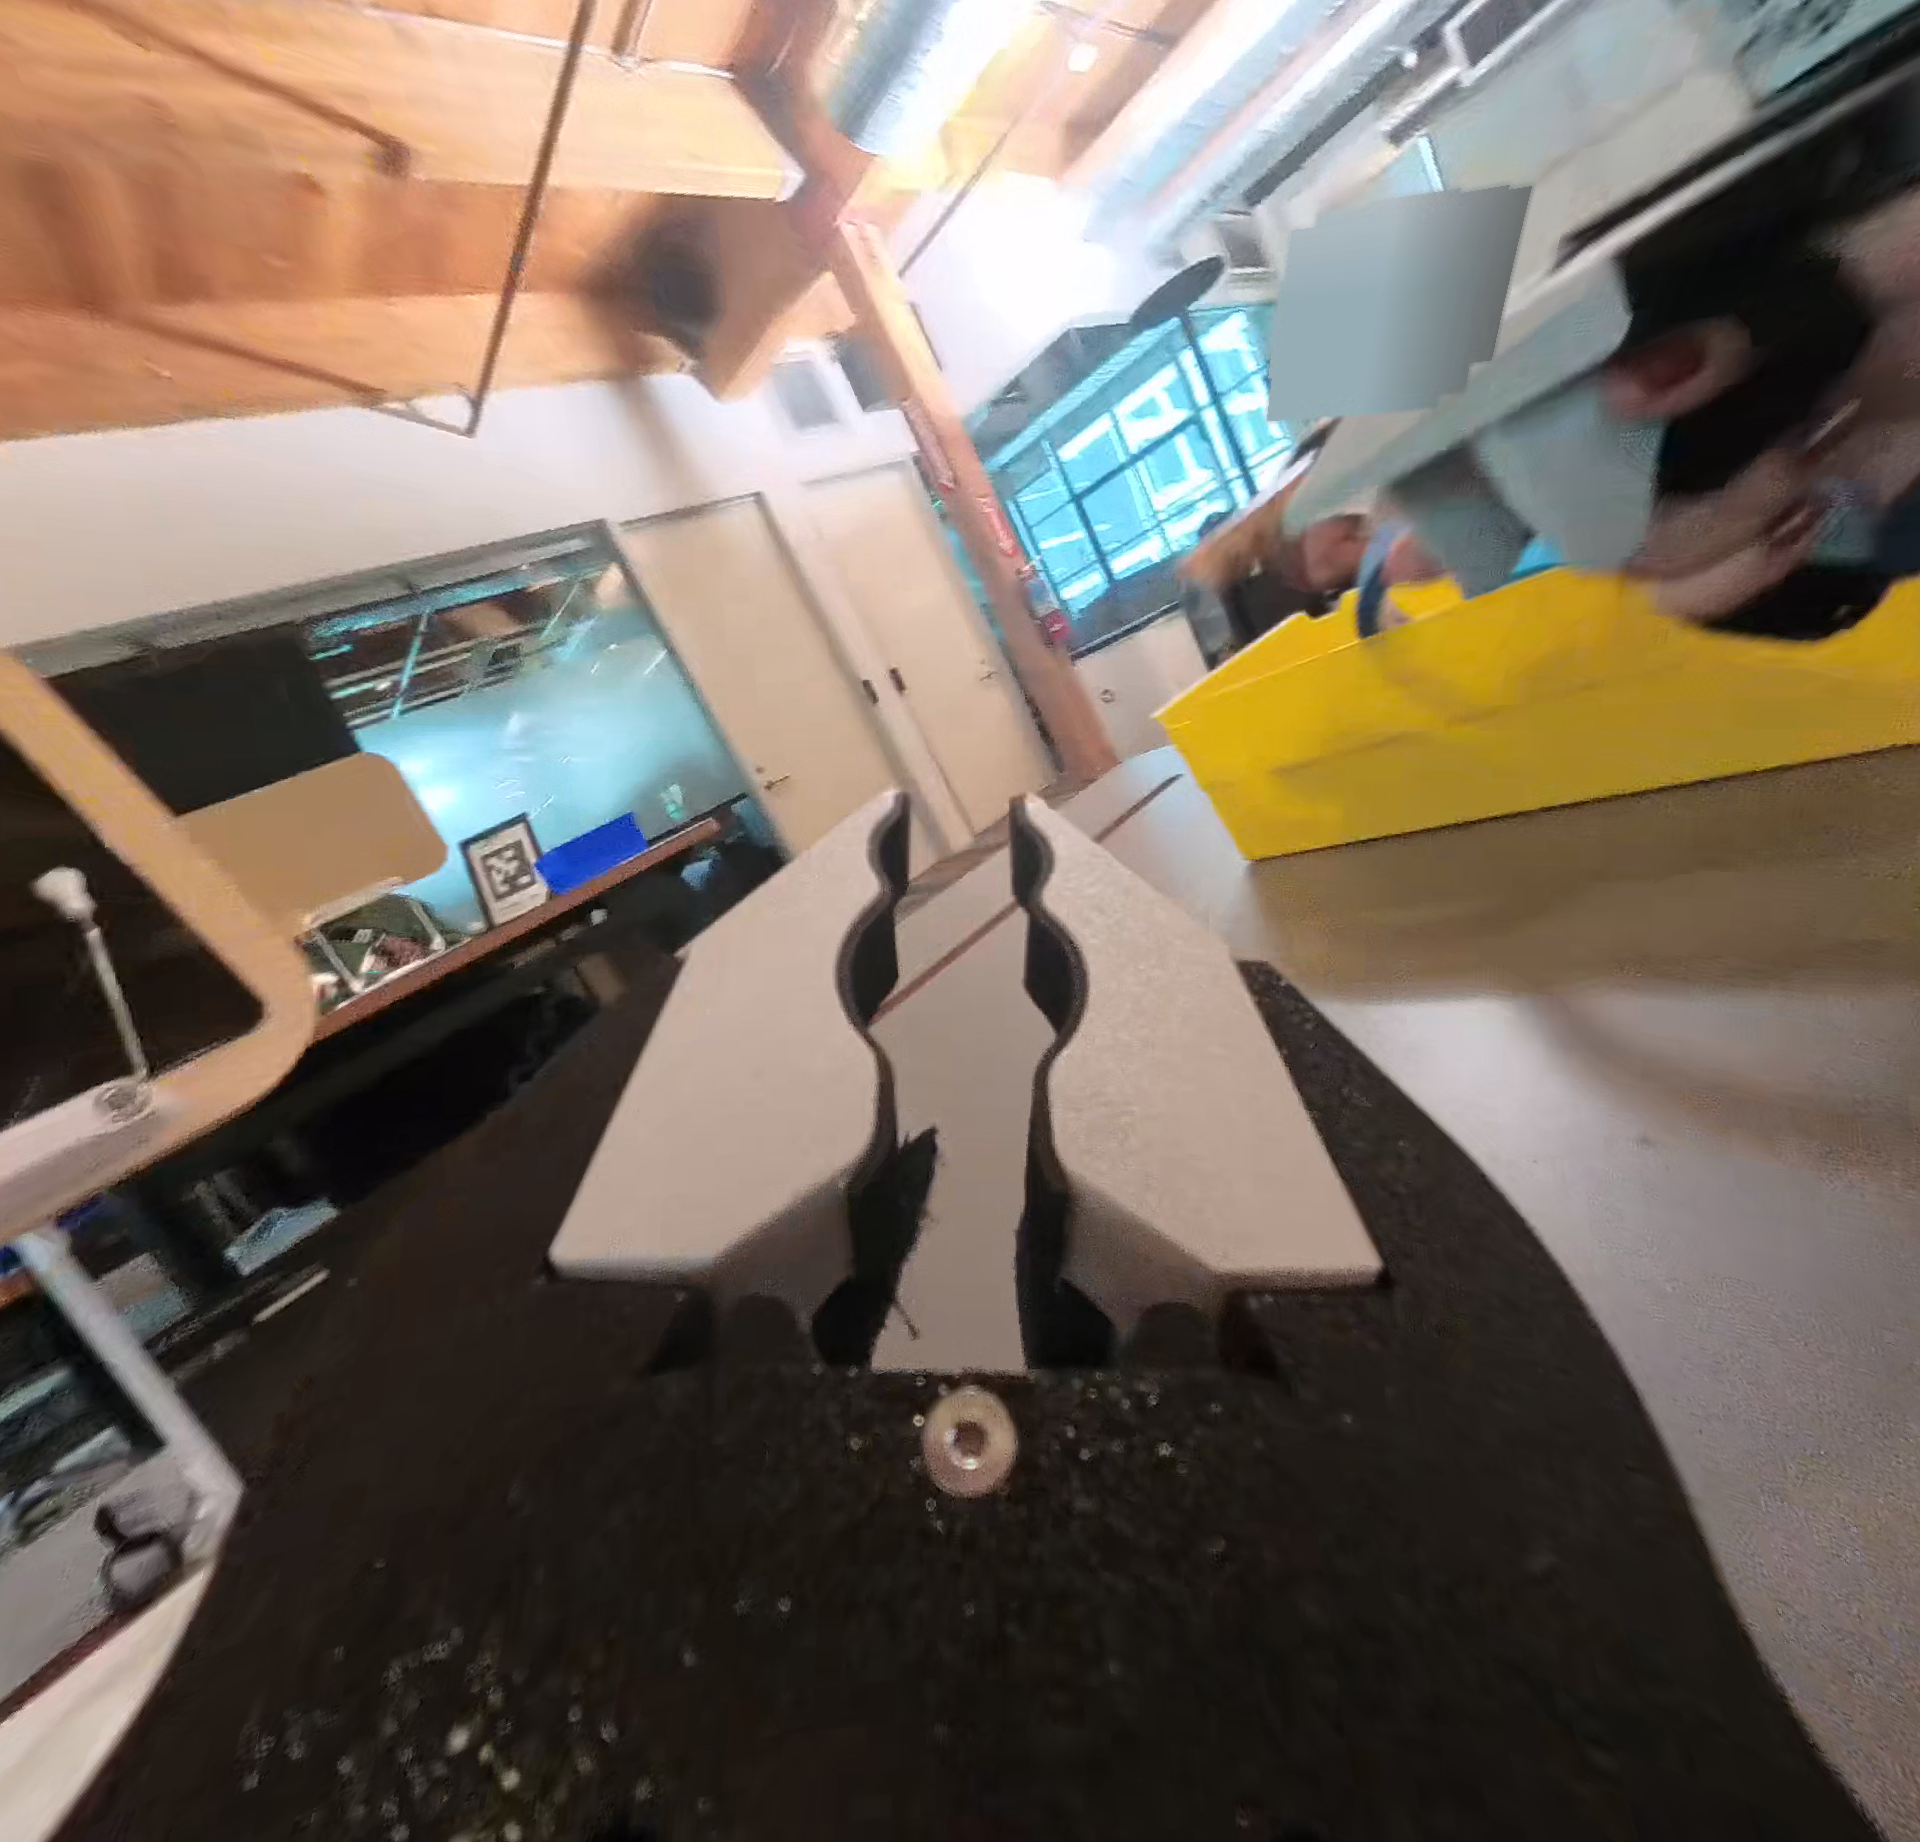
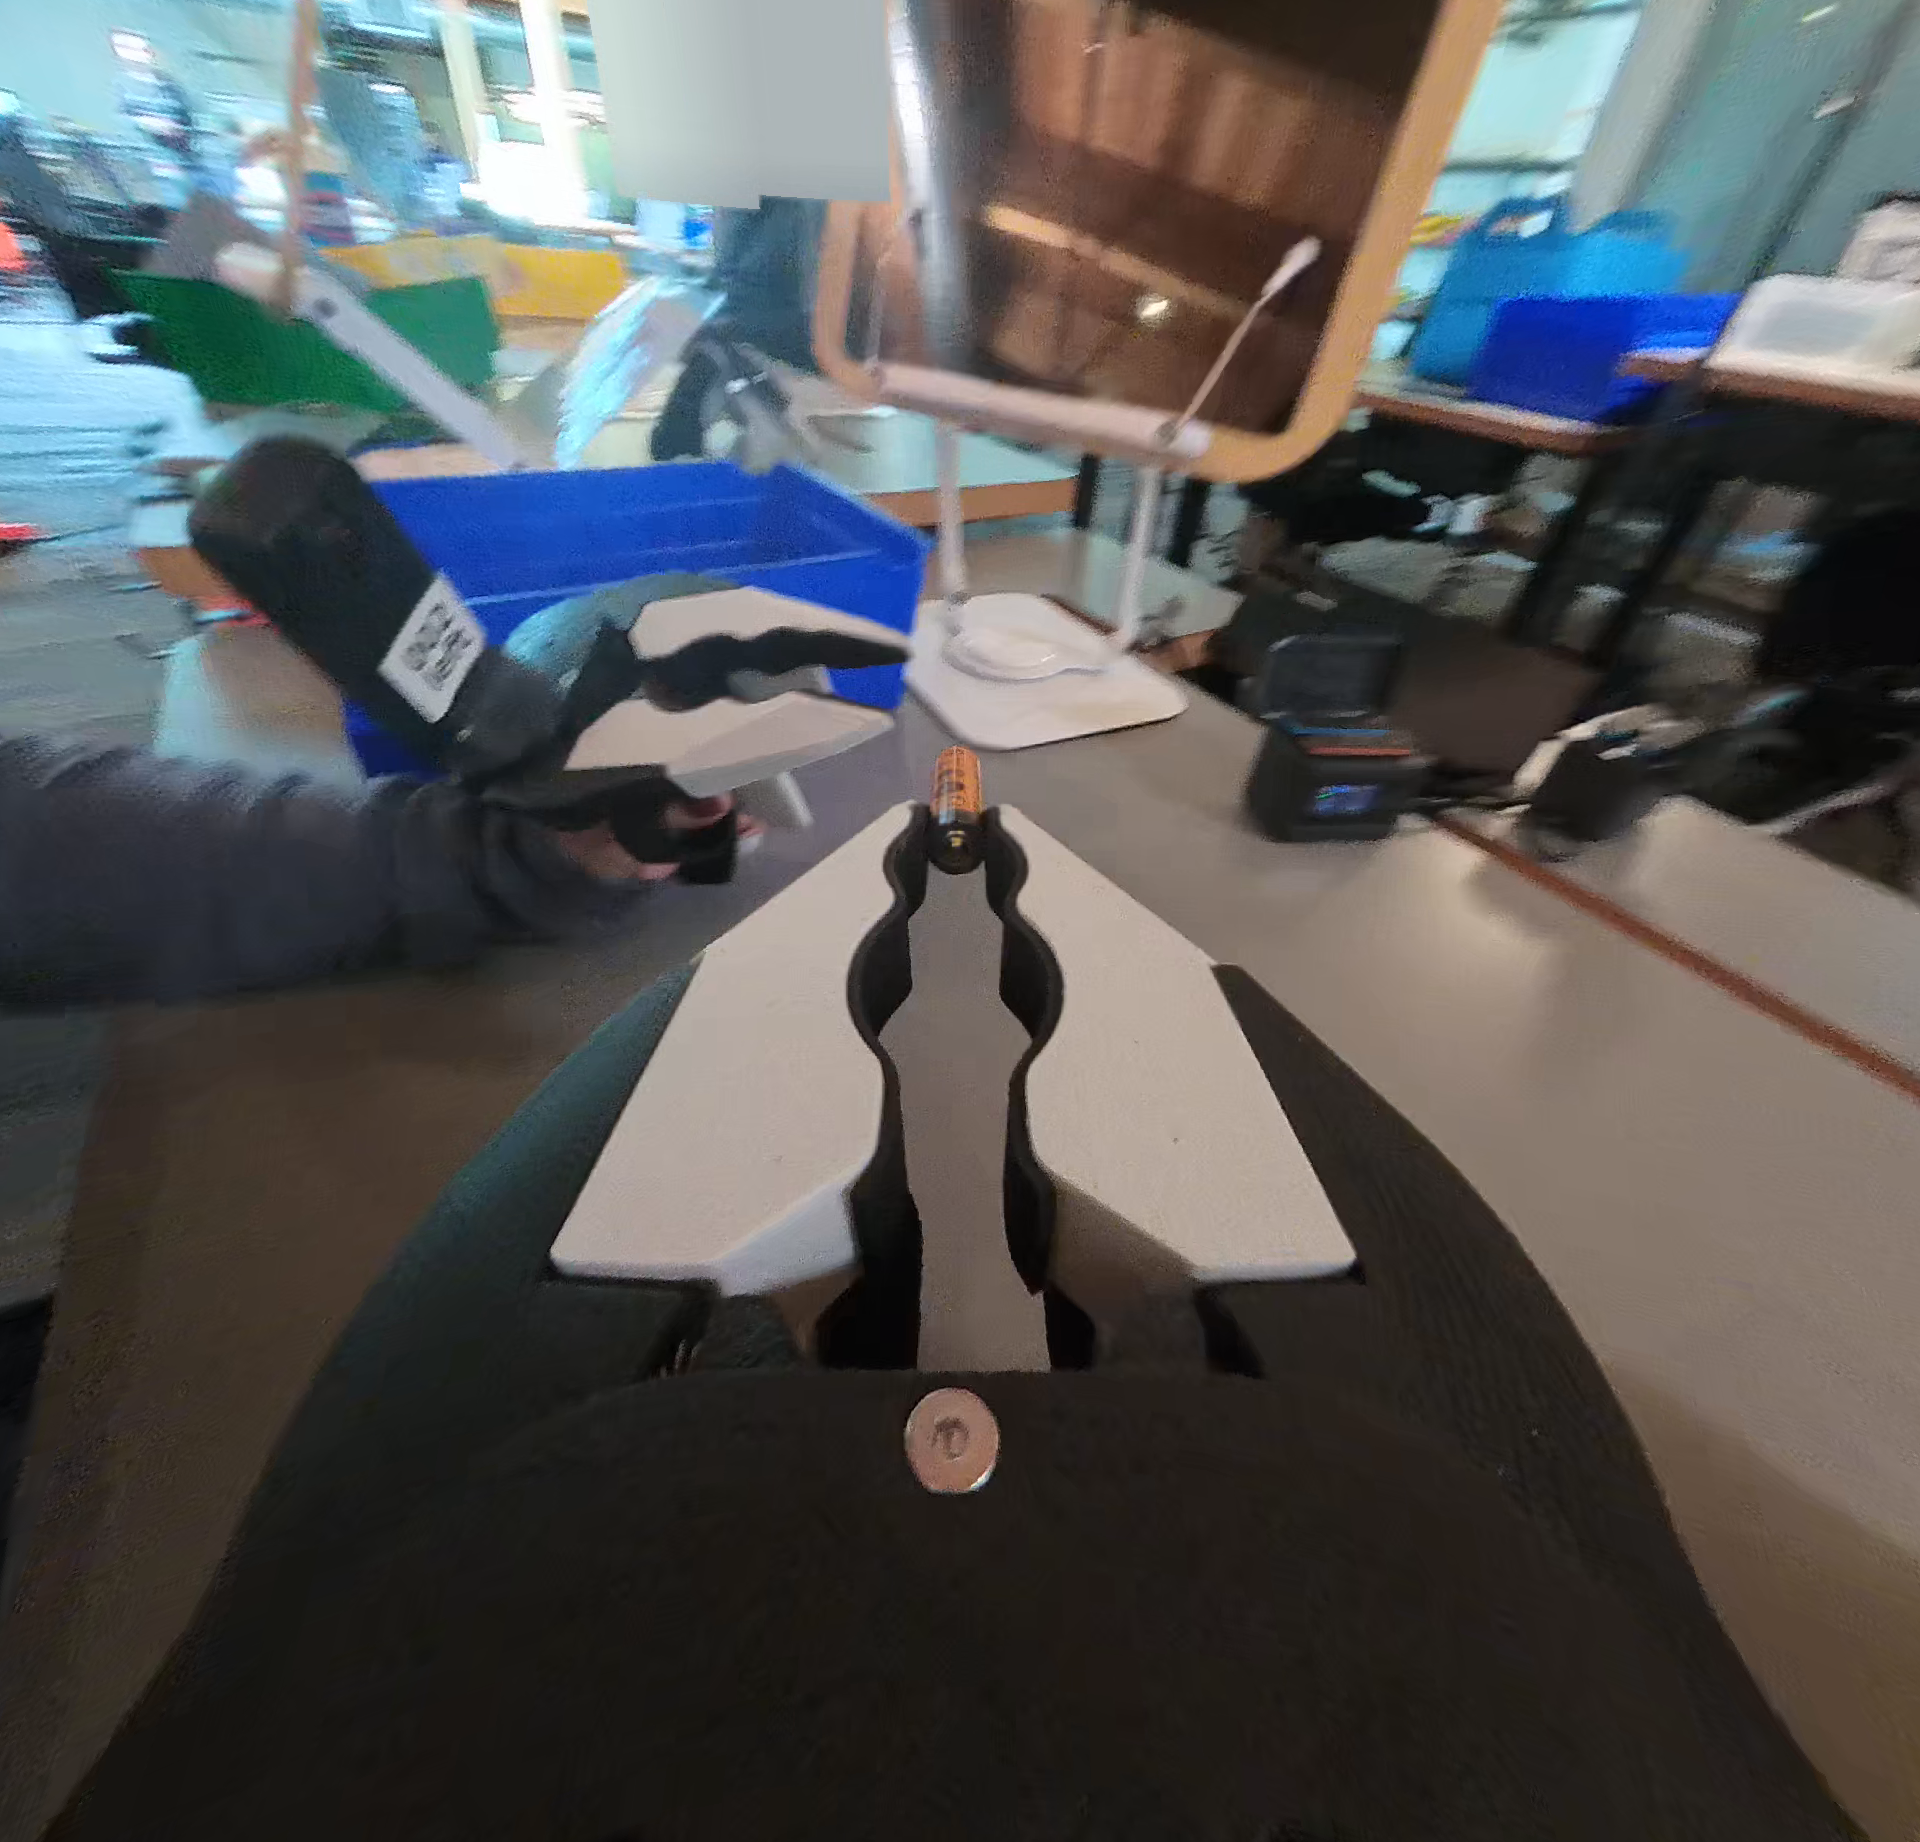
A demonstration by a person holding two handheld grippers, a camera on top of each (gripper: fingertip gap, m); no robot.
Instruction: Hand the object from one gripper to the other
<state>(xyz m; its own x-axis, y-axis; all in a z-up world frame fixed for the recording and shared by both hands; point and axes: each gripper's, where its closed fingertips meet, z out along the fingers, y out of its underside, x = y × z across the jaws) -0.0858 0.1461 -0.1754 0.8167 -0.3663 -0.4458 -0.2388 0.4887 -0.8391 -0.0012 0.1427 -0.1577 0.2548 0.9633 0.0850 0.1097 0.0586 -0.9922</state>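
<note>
A small copper-and-black battery is pinched upright between the tips of my right gripper, a little above the grey table. My left gripper is open and empty, with table showing through its gap. In the right wrist view the left gripper sits to the left of the battery, lying on its side with fingers apart, held by a hand in a dark sleeve. The right gripper's grey fingers show blurred at the upper right of the left wrist view; the battery is not visible there.
A blue bin stands behind the left gripper. A white stand base with a wood-framed panel is ahead. A black device sits to the right. A yellow bin rests on the table. The left gripper's tips are roughly 9 cm from the right gripper's.
</note>
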